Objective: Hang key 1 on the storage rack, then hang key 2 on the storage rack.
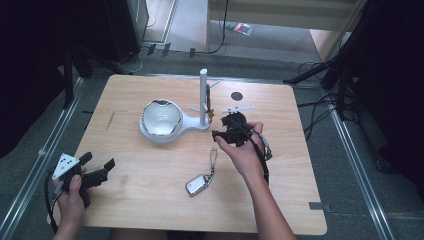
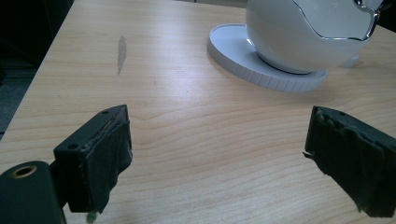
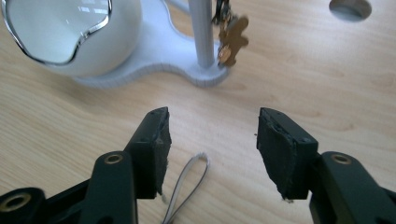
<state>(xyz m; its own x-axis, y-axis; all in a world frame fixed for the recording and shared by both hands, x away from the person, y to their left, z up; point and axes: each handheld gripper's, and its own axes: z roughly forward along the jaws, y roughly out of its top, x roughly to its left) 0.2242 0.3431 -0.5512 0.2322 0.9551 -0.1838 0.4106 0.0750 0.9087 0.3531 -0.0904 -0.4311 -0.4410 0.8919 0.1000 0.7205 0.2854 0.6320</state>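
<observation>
A white stand (image 1: 192, 125) carries a white bowl (image 1: 161, 117) with a silver rim and an upright post (image 1: 203, 95) with pegs. A keyring with a brown figure charm (image 3: 232, 39) hangs at the post (image 3: 203, 32). A silver car key fob (image 1: 198, 184) lies on the table, its strap (image 1: 213, 160) reaching toward the stand. My right gripper (image 1: 220, 126) is just right of the post. Its jaws are open (image 3: 212, 149) with nothing pressed between them, and the strap loop (image 3: 189, 182) lies on the wood below. My left gripper (image 1: 98, 160) stands open (image 2: 217, 154) and empty at the near left, facing the bowl (image 2: 308, 32).
A dark round hole (image 1: 236, 96) sits in the tabletop behind the stand. A pale scuff (image 2: 121, 53) marks the wood left of the bowl. Cables and dark stands ring the table on the floor.
</observation>
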